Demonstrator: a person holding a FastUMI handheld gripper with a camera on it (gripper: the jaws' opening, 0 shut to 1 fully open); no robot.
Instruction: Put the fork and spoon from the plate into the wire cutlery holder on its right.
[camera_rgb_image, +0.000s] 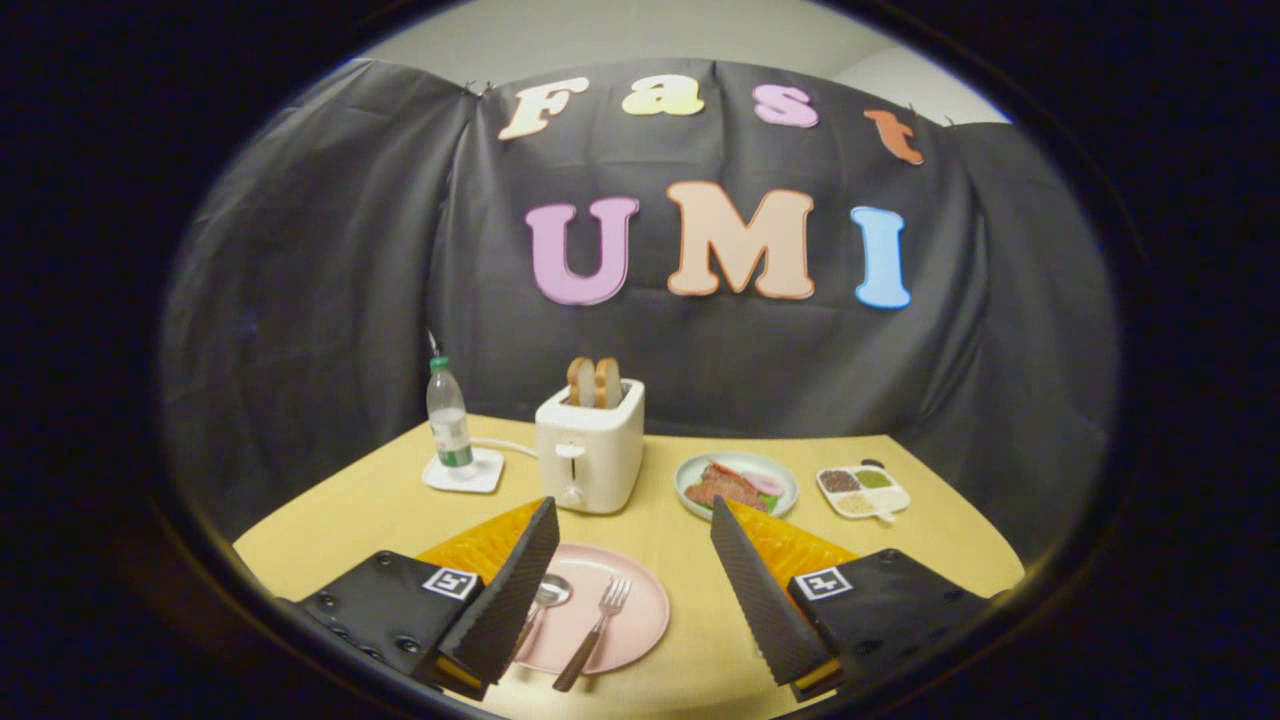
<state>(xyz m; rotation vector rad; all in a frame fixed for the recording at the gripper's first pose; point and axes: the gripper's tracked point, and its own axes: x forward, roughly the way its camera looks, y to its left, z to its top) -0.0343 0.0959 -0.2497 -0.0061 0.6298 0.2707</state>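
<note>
the gripper (635, 585) hangs above the near side of a pale yellow wooden table (690, 650), its two fingers spread wide apart and grasping nothing. between the fingers, toward the left one, lies a round pink plate (640, 600). on it rest a metal fork with a brown wooden handle (593, 633) and a metal spoon (546, 595); the spoon lies at the fork's 9 o'clock, its bowl just beside the inner face of the left finger and its handle hidden behind that finger. the fork's tines point toward 1 o'clock, its handle reaching over the plate's near rim toward 7 o'clock. neither utensil is touched by the fingers.

beyond the plate, at its 12 o'clock, stands a white two-slot toaster (590, 455) with two bread slices (594, 382) upright in its slots. at the toaster's 9 o'clock a clear plastic bottle with a green cap (449, 420) stands on a white square coaster (480, 475). at the toaster's 3 o'clock sits a pale green plate of meat and vegetables (738, 484), and further along at 3 o'clock a white divided dish of seeds and powders (862, 490).
</note>
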